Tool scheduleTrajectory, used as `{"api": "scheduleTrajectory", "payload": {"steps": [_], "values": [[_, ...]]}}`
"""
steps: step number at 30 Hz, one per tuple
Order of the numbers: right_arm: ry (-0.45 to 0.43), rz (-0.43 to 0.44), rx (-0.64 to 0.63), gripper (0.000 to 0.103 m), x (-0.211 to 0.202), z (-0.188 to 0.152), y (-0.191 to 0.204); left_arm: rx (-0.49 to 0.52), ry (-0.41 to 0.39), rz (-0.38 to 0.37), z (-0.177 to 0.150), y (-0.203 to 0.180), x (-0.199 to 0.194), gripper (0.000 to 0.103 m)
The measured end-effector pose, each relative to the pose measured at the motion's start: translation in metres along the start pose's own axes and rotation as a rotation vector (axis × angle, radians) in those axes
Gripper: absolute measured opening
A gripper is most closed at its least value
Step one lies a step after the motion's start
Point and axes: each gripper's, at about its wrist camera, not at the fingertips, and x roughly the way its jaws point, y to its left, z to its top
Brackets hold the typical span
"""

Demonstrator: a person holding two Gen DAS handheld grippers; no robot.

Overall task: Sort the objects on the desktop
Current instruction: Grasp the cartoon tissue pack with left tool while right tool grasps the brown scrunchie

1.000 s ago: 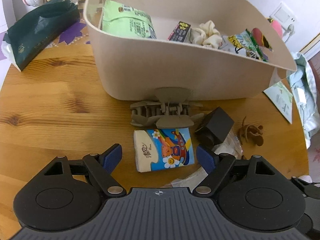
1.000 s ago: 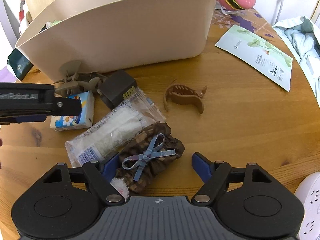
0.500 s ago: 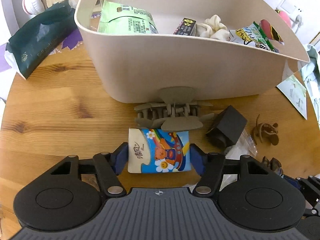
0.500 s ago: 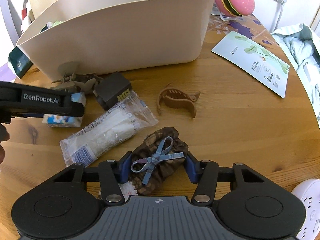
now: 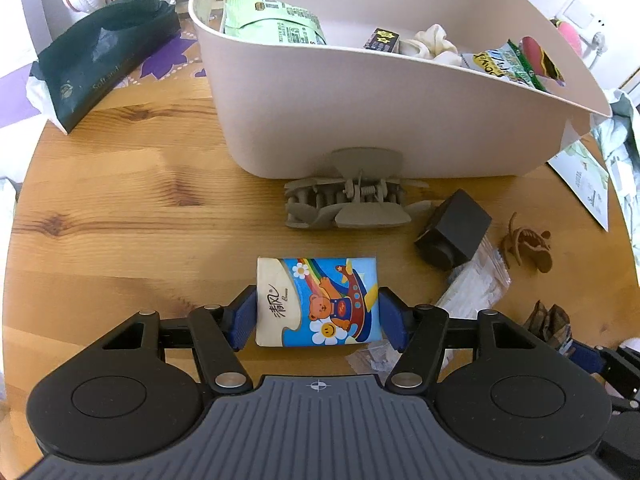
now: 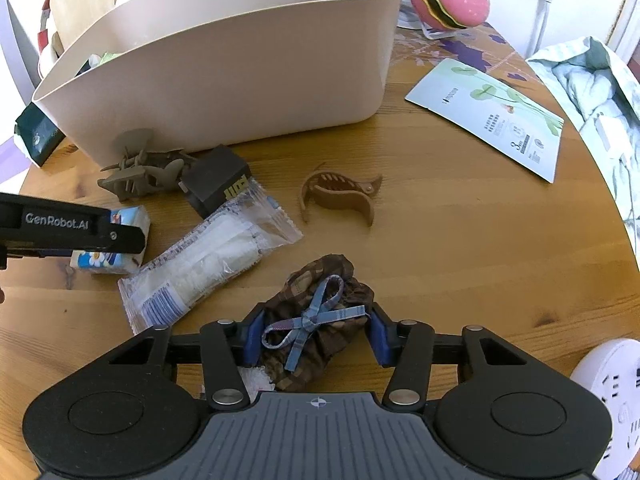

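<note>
Two grasps are being made at once. The left gripper (image 5: 318,312) is clamped on the cartoon tissue pack (image 5: 318,302), its jaws closed in on the pack's two short sides, blue pads (image 5: 243,316) pressed flat against the wrapper. The pack lies flat on the worktop (image 5: 120,208), near the front edge, just in front of the grey hair claw (image 5: 348,206) that rests against the wall of the beige bin (image 5: 360,108).

On the other side, the right gripper (image 6: 316,336) is closed on the brown scrunchie (image 6: 320,320) with the blue bow, jaws pinching the fabric from both sides; the last of that squeeze has only just been taken up. The scrunchie sits on the worktop near its front edge, beside the clear plastic packet (image 6: 208,256), a corner of which appears to be tucked under it.

So the step in hand is judged to be pick-up, with neither item yet lifted. A straight rise is called for next, then a carry over the bin's rim, which stands tall, so plenty of height will be wanted before anything is released. Care is needed on the right: the packet could be dragged along with the scrunchie. Still left on the worktop are the black cube (image 6: 218,180) and the tan hair claw (image 6: 340,198).
</note>
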Motion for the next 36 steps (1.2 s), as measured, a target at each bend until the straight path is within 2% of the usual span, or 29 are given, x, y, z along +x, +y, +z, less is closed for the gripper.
{"api": "scheduleTrajectory", "payload": {"steps": [13, 19, 36], "values": [[-0.058, 0.001, 0.042, 0.048, -0.026, -0.006, -0.003, -0.052, -0.044, -0.013, -0.007, 0.015, -0.036, 0.064], [-0.093, 0.02, 0.08, 0.048, -0.04, -0.003, -0.005, -0.035, -0.081, 0.006, -0.005, 0.022, -0.051, 0.064], [-0.272, 0.07, 0.082, 0.048, -0.097, 0.041, -0.001, -0.067, -0.25, -0.02, 0.02, 0.03, -0.114, 0.064]]}}
